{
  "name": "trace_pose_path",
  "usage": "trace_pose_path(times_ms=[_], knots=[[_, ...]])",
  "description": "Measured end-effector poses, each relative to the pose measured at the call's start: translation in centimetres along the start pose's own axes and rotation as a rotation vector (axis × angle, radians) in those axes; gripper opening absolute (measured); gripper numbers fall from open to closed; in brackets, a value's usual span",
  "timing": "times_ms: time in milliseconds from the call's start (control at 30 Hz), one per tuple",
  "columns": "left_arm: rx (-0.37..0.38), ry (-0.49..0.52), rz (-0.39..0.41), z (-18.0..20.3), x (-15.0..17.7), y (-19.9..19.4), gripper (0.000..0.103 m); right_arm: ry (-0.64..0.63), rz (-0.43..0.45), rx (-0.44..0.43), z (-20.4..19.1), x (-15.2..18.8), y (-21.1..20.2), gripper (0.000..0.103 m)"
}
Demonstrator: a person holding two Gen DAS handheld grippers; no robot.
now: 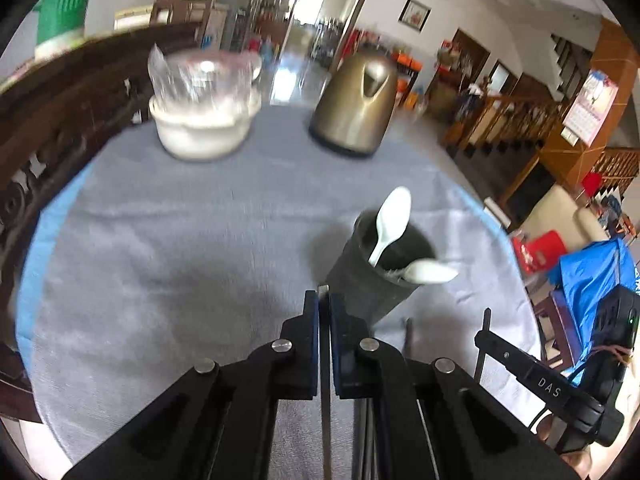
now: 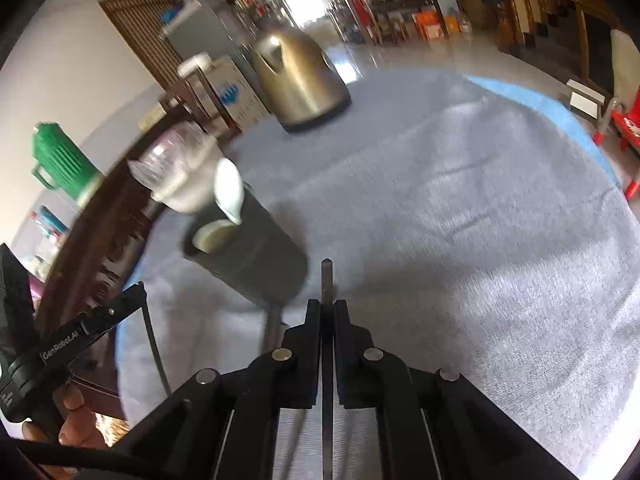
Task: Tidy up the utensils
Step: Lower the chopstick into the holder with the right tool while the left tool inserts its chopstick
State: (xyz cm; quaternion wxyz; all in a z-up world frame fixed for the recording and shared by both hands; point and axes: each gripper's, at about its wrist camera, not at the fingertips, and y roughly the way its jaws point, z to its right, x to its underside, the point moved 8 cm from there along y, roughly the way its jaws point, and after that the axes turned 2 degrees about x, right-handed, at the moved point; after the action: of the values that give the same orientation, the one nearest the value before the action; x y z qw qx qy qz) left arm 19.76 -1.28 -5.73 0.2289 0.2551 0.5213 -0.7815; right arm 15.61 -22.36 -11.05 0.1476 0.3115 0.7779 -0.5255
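A dark cylindrical utensil holder (image 1: 380, 268) stands on the grey tablecloth (image 1: 180, 240) with two white spoons (image 1: 390, 220) in it. It also shows in the right wrist view (image 2: 256, 256), to the left of my right gripper. My left gripper (image 1: 324, 300) is shut on a thin dark chopstick (image 1: 323, 290) whose tip pokes out between the pads, just left of the holder. My right gripper (image 2: 327, 308) is shut on another dark chopstick (image 2: 327, 280) pointing forward over the cloth, right of the holder's base.
A bronze kettle (image 1: 354, 108) stands at the table's far side. A white pot with a clear glass bowl on it (image 1: 204, 108) sits at the far left. A dark carved wooden rail (image 1: 60, 120) borders the table's left. A green jug (image 2: 60, 160) stands beyond it.
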Motion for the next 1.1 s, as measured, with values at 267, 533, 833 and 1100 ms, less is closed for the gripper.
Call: trace_pose_path(times_ms=[267,533,833,1100], knots=[[0.018,0.049,0.126,1.6,-1.1,-4.9,0.005,-0.035,0.175,-0.052,-3.3,-2.1,-6.0,0.006],[0.020,0.093,0.214,3.2,-1.9,-8.4,0.005,-0.091,0.348,-0.068,-6.3,-3.3,-11.4,0.006],[0.015,0.106,0.287,3.8,-3.6,-11.0,0.005,-0.108,0.433,-0.094,-7.7,-4.5,-14.7,0.006],[0.009,0.133,0.335,4.7,-6.2,-13.2,0.005,-0.133,0.492,-0.105,-9.4,-6.9,-16.3,0.006]])
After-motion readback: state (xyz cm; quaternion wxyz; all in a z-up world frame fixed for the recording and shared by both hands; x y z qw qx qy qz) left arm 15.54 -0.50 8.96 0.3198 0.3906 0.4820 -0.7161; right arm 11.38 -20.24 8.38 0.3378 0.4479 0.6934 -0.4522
